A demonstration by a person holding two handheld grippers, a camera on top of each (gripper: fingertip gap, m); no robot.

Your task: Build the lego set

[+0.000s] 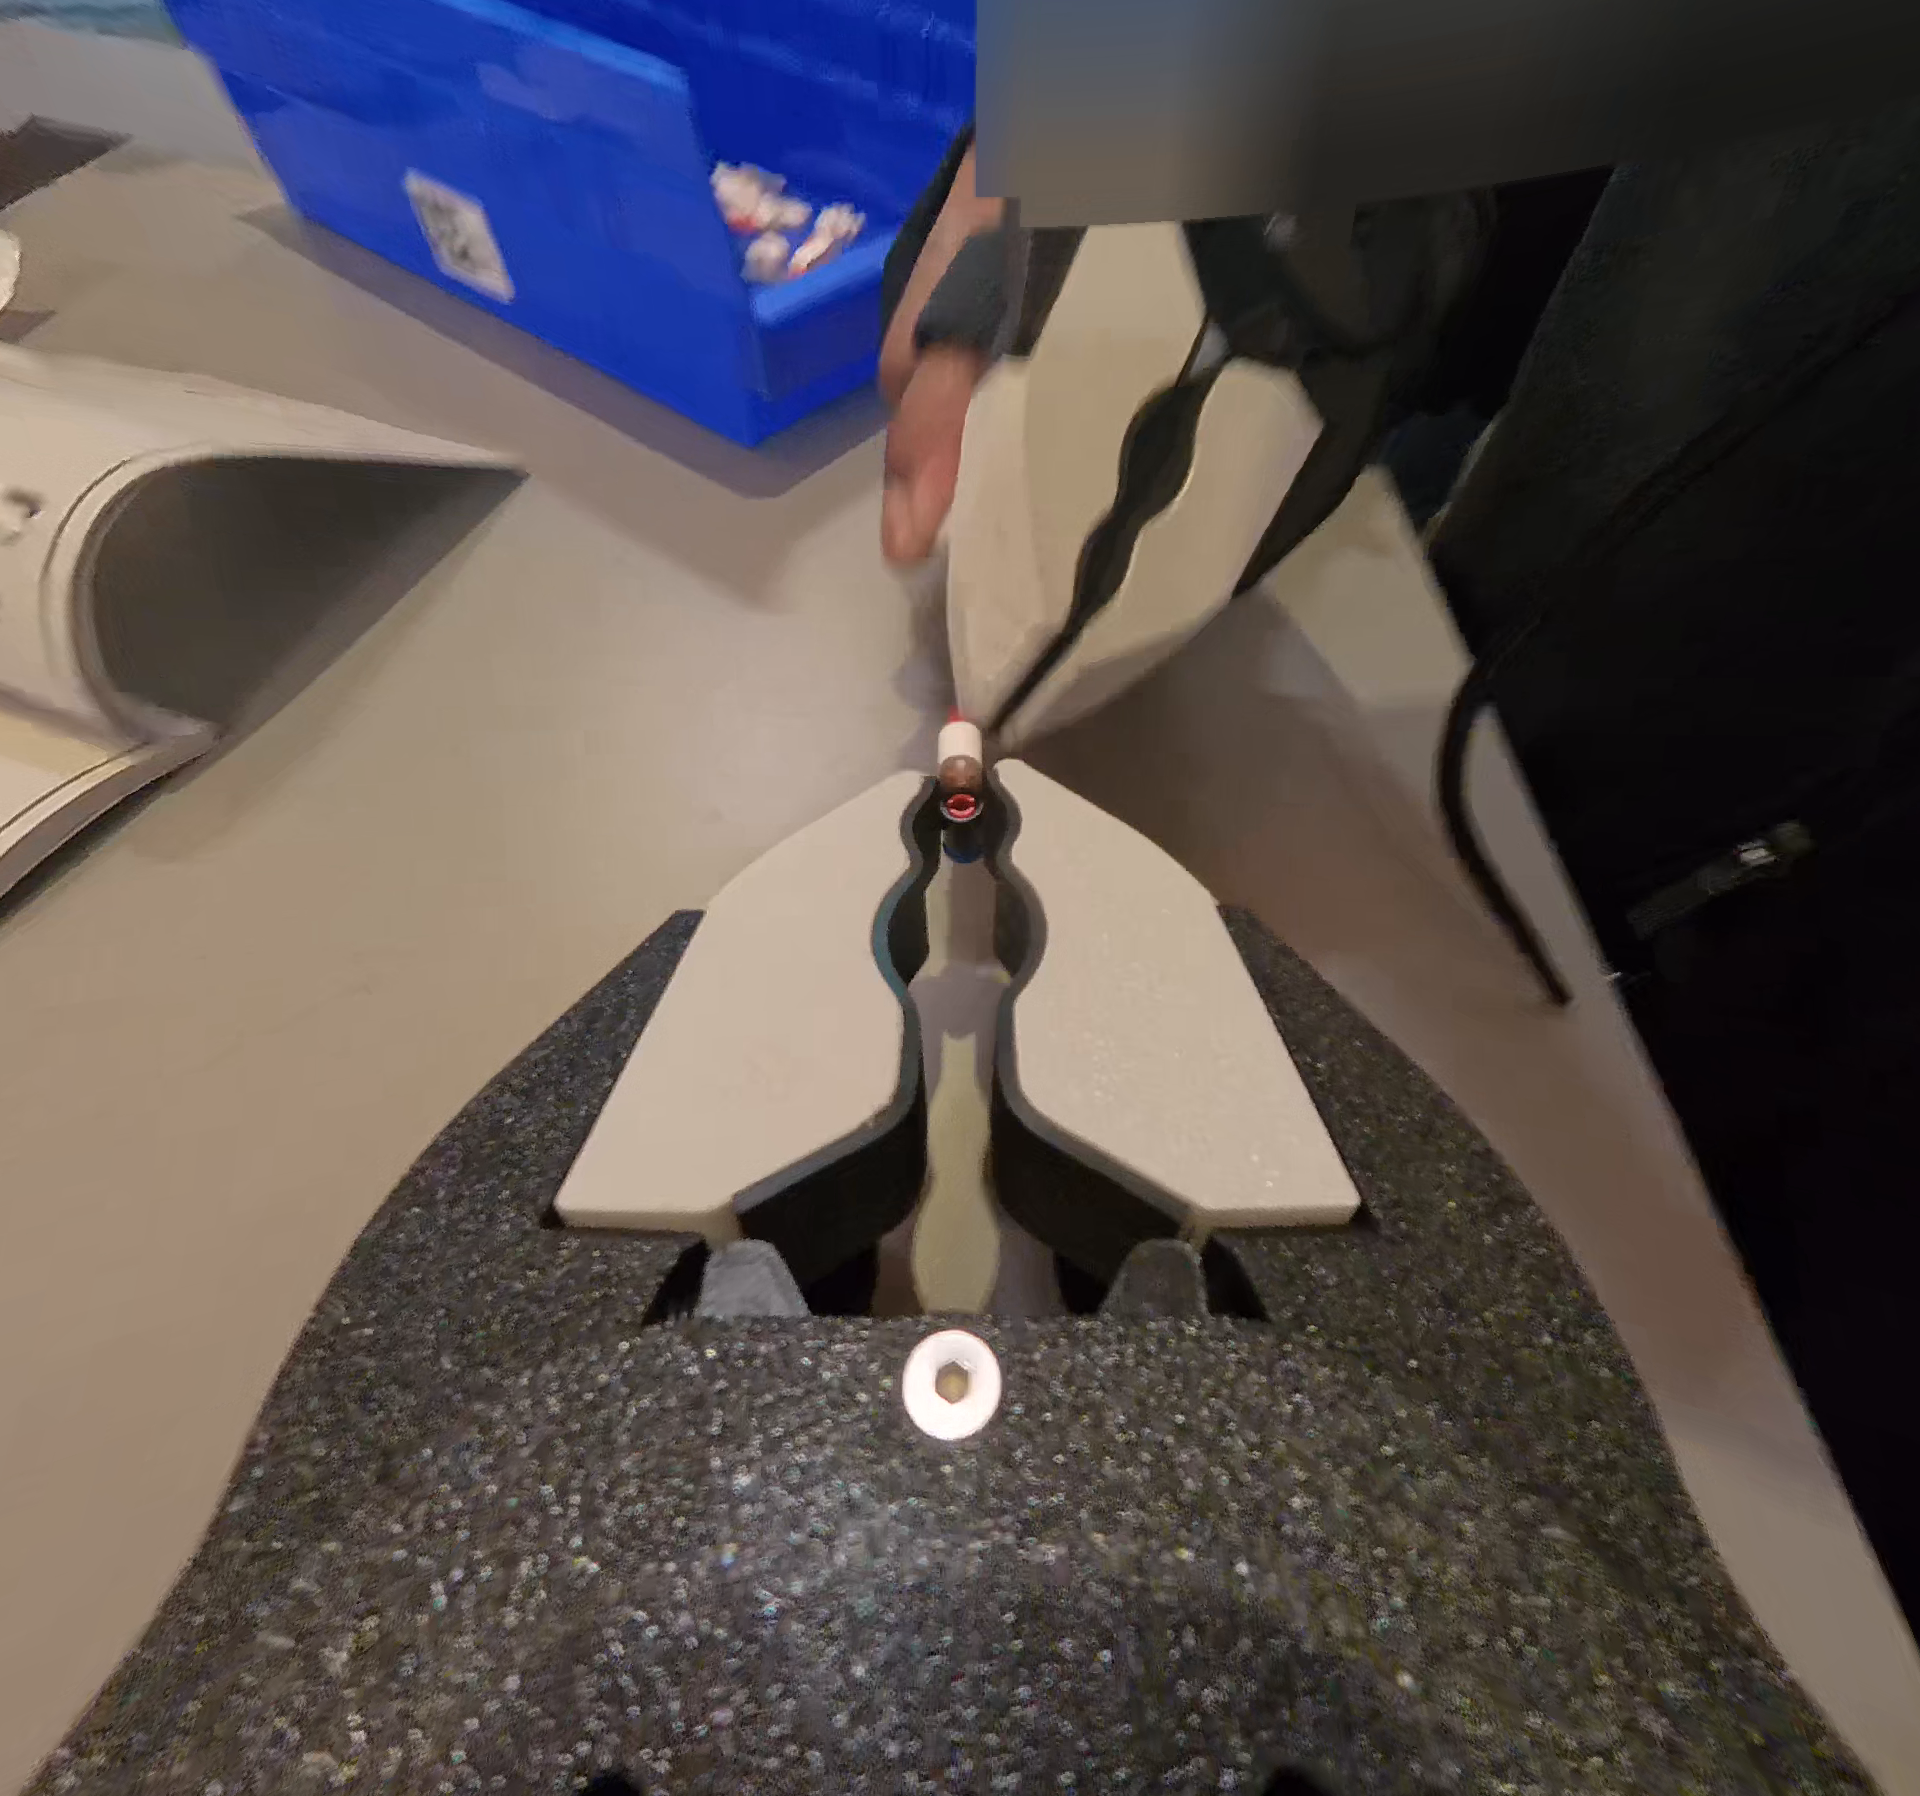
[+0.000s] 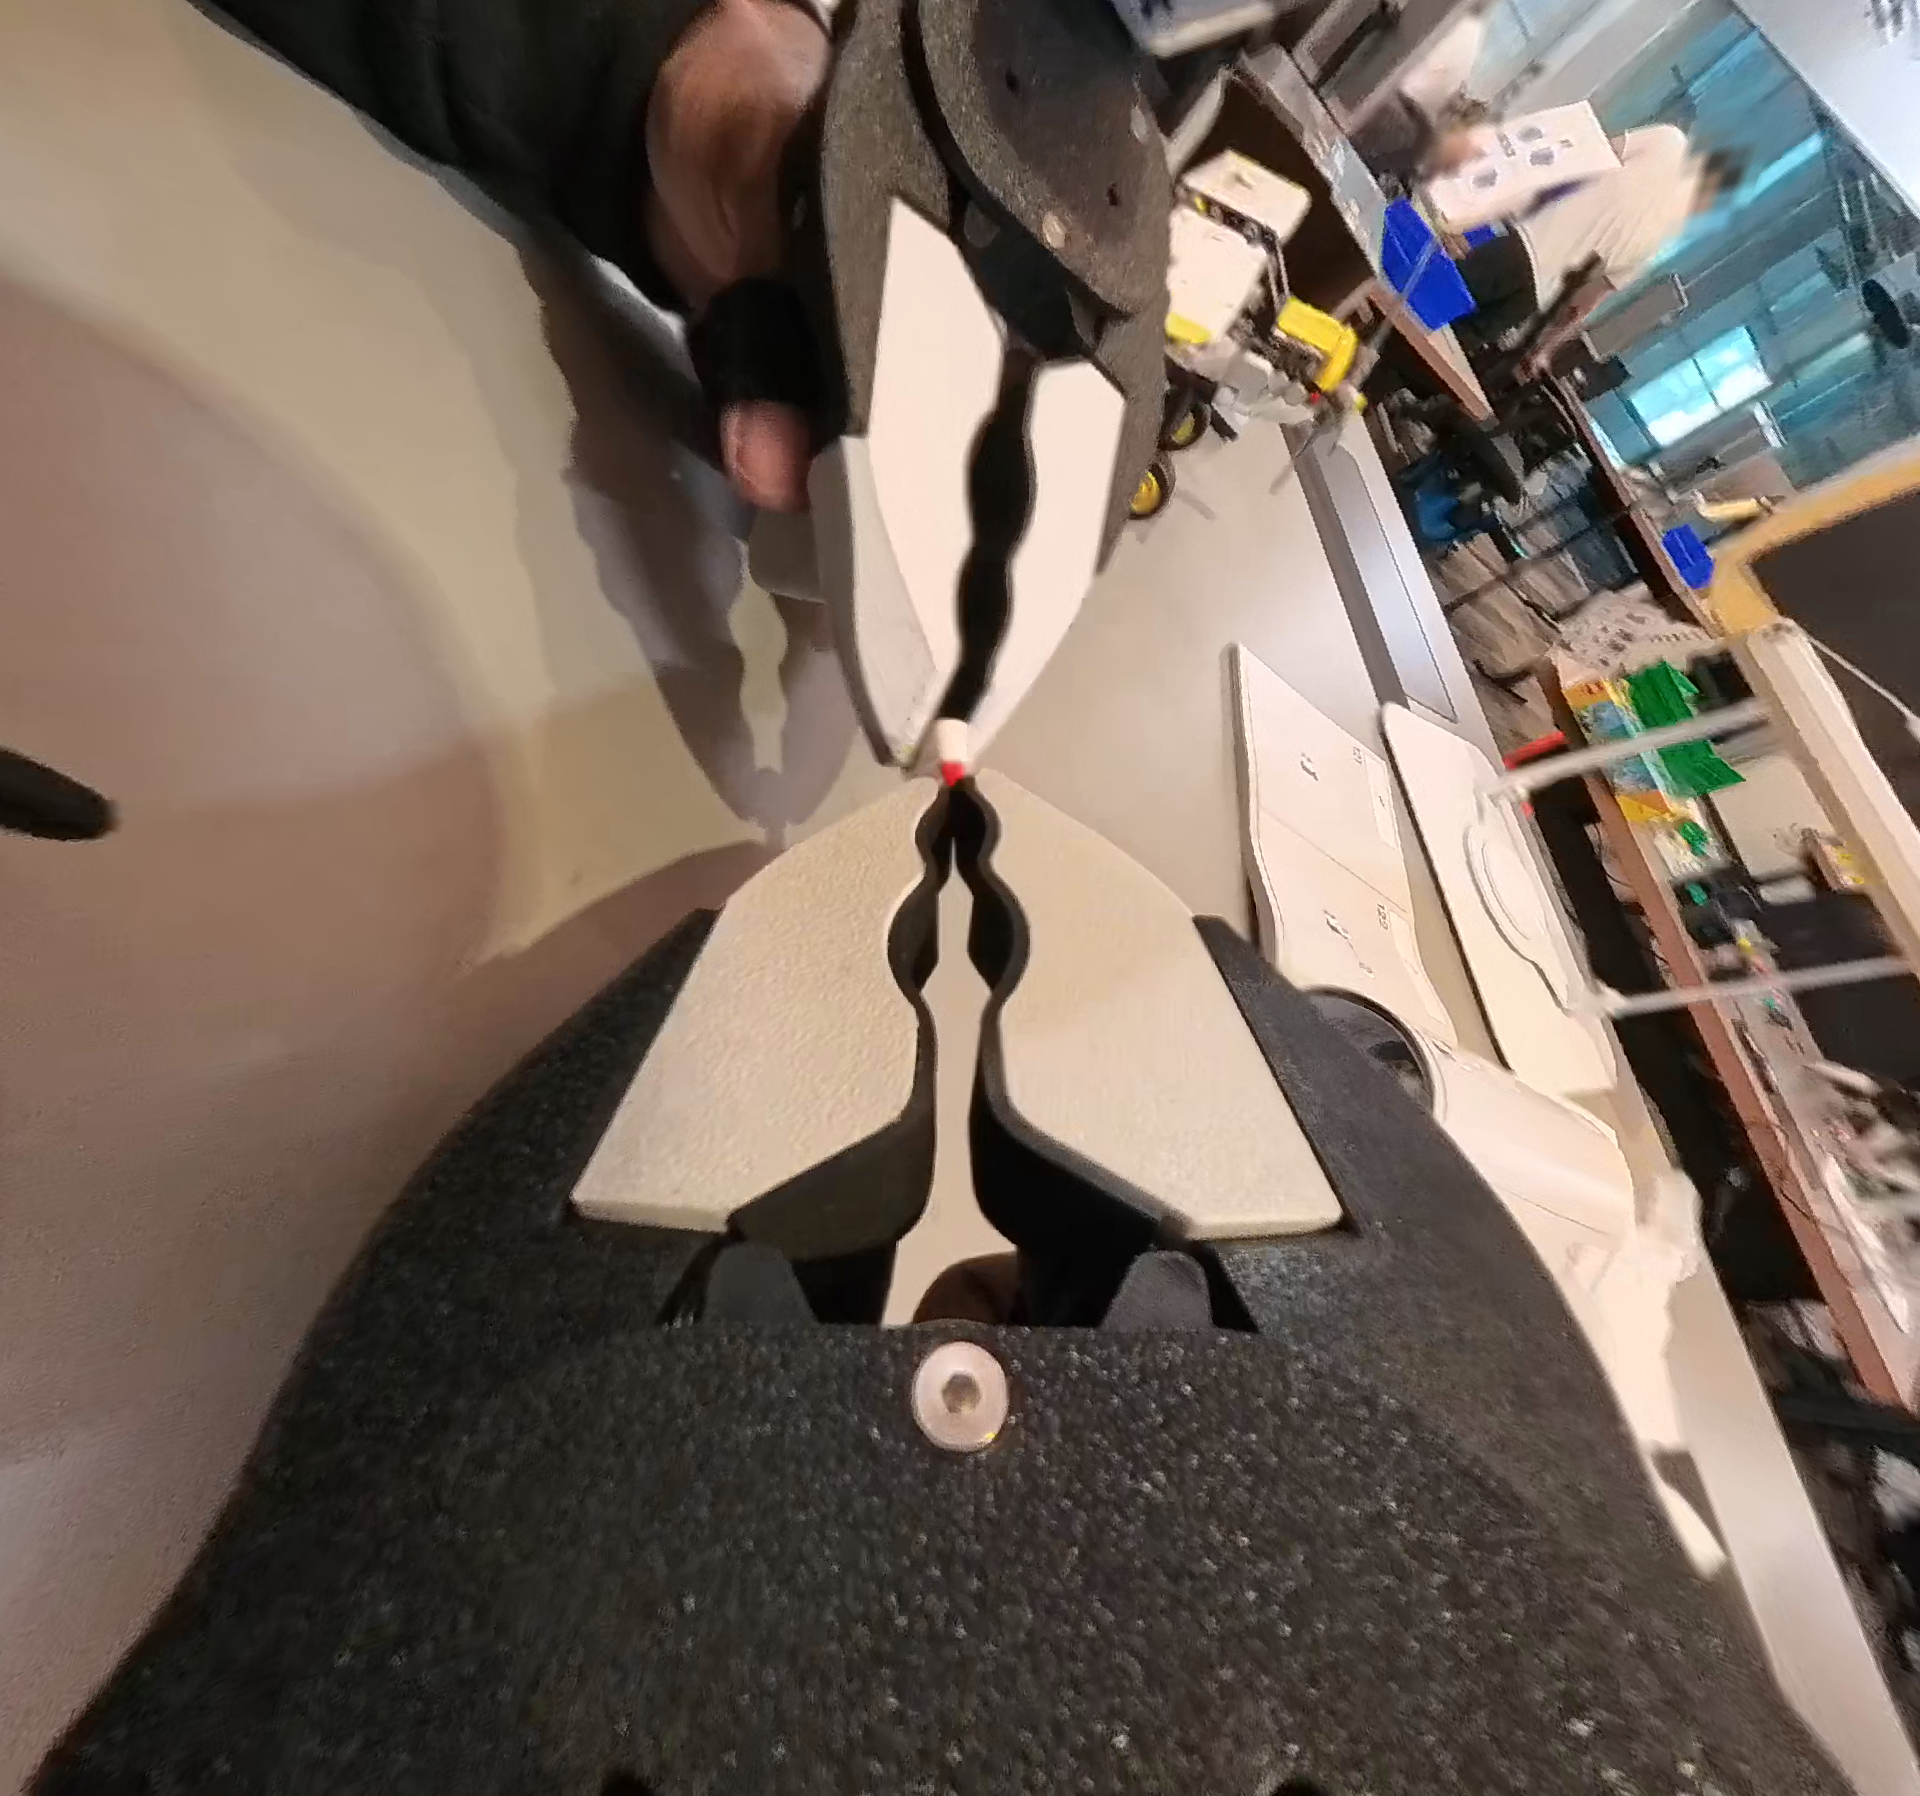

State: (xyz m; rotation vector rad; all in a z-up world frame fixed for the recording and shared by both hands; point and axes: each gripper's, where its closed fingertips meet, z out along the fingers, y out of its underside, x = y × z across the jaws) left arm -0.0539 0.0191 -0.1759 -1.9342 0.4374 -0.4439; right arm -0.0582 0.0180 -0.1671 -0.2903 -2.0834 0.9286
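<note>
My left hand-held gripper (image 1: 961,796) was clamped on a small white-capped cylindrical part (image 1: 958,759) above the desk (image 1: 520,811). My right hand-held gripper (image 2: 951,790), jaws together, pinched a thin red piece at the part's white end (image 2: 952,740).

Two hand-held grippers meet tip to tip over a pale table (image 2: 1164,707). The right gripper (image 2: 954,792), entering from 6 o'clock, pinches a small red tip (image 2: 949,772). The left gripper (image 2: 951,733), reaching in from 12 o'clock, clamps the white tube (image 2: 952,740) joined to it. White panels (image 2: 1340,842) lie at 3 o'clock.
</note>
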